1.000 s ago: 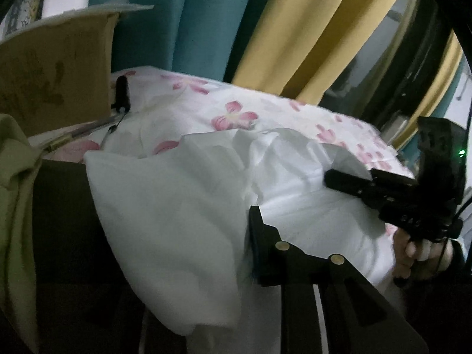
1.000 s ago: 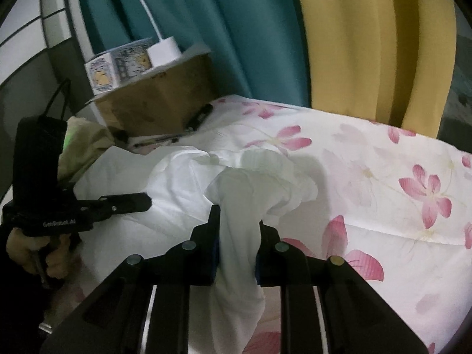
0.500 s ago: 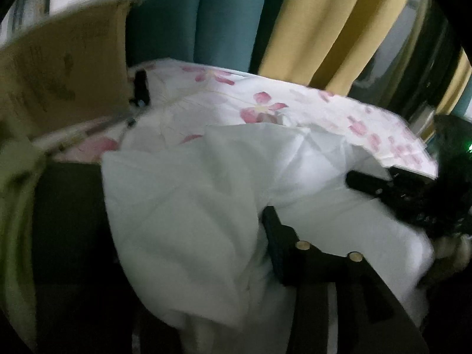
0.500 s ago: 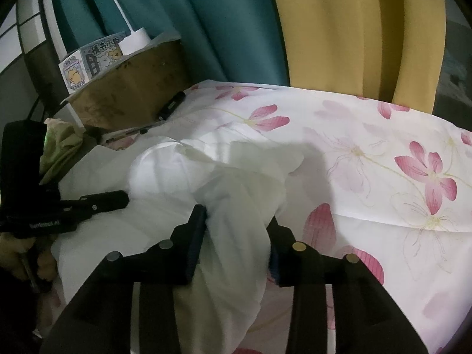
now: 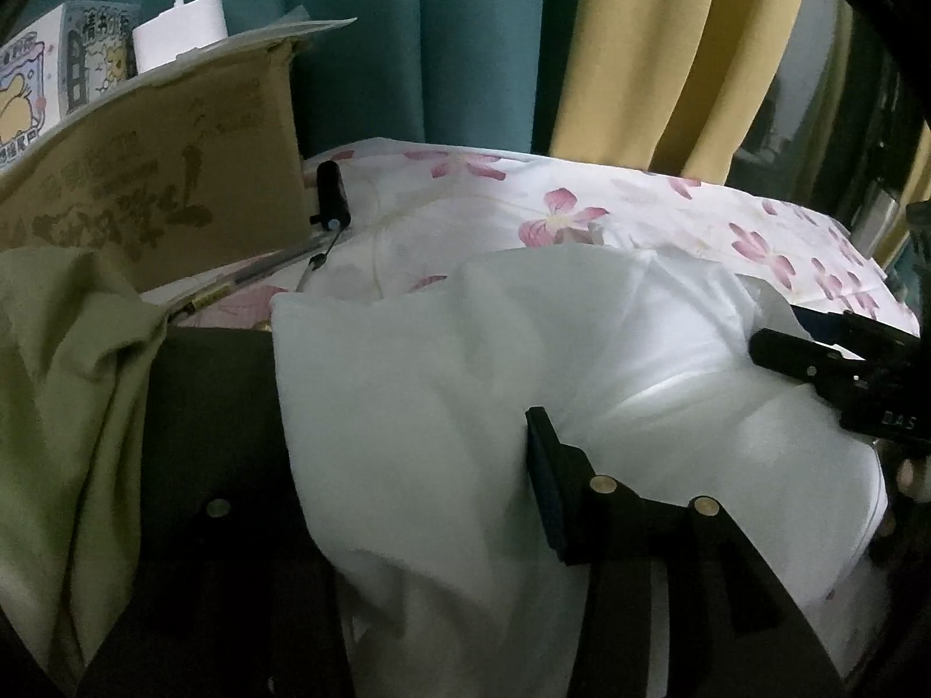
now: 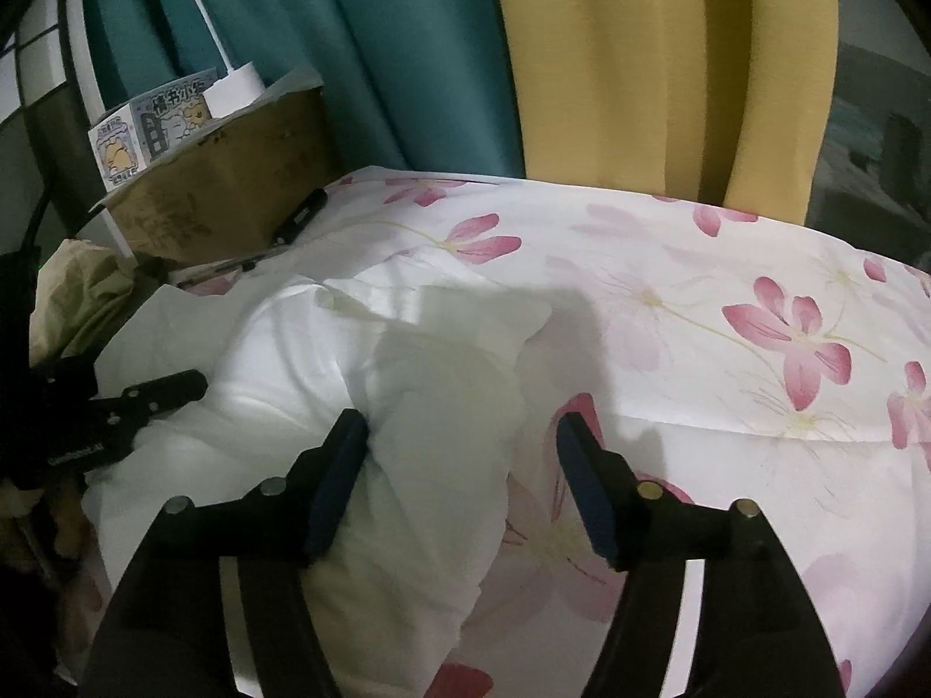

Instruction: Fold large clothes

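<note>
A white garment (image 5: pixel 465 384) lies bunched on the flowered bed sheet (image 6: pixel 727 267). My left gripper (image 5: pixel 419 453) stands open over its near fold. Only its right finger (image 5: pixel 544 477) shows, resting against the cloth; the left finger is hidden under the fabric. In the right wrist view the garment (image 6: pixel 302 360) runs between the fingers of my right gripper (image 6: pixel 459 436), whose jaws are opening. The left pad (image 6: pixel 343 465) touches the cloth and the right pad stands clear of it. Each gripper shows in the other's view: the right gripper (image 5: pixel 814 355) and the left gripper (image 6: pixel 169 392).
A cardboard box (image 5: pixel 145 174) stands at the back left with a white lamp base (image 5: pixel 180 38) and a printed carton (image 5: pixel 35 87) on top. A green cloth (image 5: pixel 64 378) and a dark garment (image 5: pixel 215 407) lie at left. A pen (image 5: pixel 250 279) and a black tool (image 5: pixel 331 198) lie by the box. Curtains hang behind.
Both grippers' jaws have spread apart. The white bunch that the right gripper pinched and held up has sunk onto the bed. The left wrist view has tilted upward.
</note>
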The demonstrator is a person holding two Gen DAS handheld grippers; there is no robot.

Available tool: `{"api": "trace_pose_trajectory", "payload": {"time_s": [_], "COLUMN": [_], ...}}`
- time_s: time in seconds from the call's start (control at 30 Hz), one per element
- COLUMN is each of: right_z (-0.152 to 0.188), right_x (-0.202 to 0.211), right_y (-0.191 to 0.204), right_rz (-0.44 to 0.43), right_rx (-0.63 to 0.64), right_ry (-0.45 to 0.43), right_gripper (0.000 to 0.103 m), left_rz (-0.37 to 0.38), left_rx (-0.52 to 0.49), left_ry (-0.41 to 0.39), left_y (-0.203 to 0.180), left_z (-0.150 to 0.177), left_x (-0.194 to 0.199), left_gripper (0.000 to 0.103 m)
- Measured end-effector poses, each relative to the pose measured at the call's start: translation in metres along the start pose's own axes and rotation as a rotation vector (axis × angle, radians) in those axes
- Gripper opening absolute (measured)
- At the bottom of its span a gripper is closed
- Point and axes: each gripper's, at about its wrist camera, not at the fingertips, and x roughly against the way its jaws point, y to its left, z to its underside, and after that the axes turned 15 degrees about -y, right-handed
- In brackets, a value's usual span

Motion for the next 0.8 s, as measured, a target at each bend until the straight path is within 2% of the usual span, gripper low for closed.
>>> {"api": "trace_pose_trajectory", "payload": {"time_s": [0.17, 0.5, 0.8], "right_z": [0.001, 0.011, 0.03], "right_x": [0.016, 0.043, 0.068], "right_y": [0.002, 0.008, 0.005], "right_rz": [0.001, -0.012, -0.004], "right_rx": [-0.008, -0.017, -0.065], "right_ry": [-0.012, -0.015, -0.017], "right_gripper": [0.076, 0.078, 0.086], "left_rz": [-0.02, -0.056, -0.09], "left_rx": [-0.012, 0.027, 0.02], "left_ry": [0.005, 0.018, 0.019], "left_y": [-0.002, 0.001, -0.003], "left_z": [0.001, 0.012, 0.027], "left_x": [0.006, 0.029, 0.048], "left_gripper": [0.046, 0.046, 0.046]}}
